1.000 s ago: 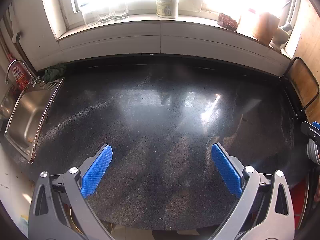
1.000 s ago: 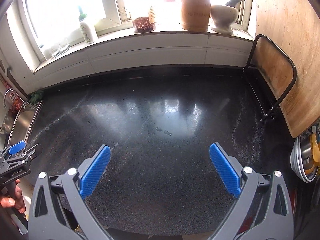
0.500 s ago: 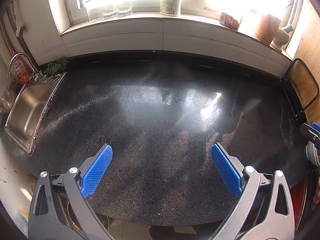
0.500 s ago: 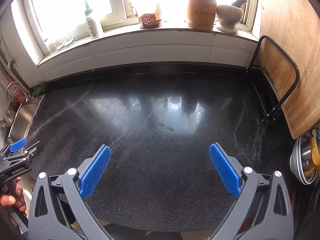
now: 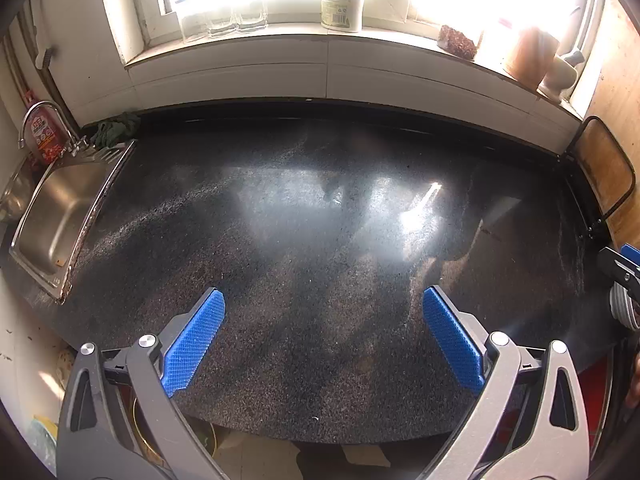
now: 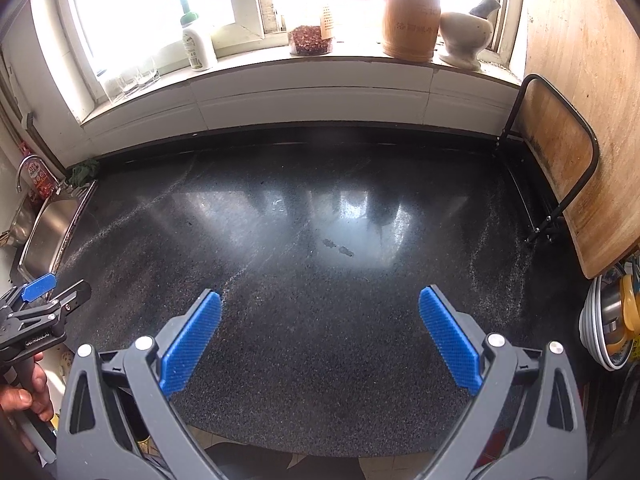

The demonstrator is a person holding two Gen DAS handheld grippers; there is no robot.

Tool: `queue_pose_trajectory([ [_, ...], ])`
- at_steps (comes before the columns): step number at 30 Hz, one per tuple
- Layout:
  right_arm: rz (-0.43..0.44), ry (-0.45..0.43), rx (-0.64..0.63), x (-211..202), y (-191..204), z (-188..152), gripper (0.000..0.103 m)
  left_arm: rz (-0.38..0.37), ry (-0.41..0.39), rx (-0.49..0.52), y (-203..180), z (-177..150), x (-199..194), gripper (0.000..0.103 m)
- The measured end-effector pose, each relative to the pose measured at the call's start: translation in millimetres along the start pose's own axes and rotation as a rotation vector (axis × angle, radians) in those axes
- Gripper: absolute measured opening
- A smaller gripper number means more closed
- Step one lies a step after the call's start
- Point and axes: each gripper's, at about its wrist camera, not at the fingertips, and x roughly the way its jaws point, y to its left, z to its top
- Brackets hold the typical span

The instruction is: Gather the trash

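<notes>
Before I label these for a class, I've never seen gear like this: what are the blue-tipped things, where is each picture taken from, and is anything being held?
Each picture comes from a small wide-angle camera mounted on a hand-held claw, looking forward along its two fingers. A person carries one claw in each hand; there is no robot arm. The left claw and the right claw both stand wide open with nothing between their blue pads. In the right view the person's hand gripping the other tool shows at the left edge. Below lies a dark speckled countertop, bare apart from faint smudges; I see no trash on it. A steel sink sits left, a cutting board leans right, and a bottle and a wooden jar stand on the windowsill.
</notes>
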Motion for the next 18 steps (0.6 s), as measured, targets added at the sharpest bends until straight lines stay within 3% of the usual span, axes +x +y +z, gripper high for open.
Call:
queue_pose_trajectory([
  [18,0.01,-0.018,0.009,-4,4,2,0.096,0.011,-0.018,0.014,8,1,-11,0.096],
])
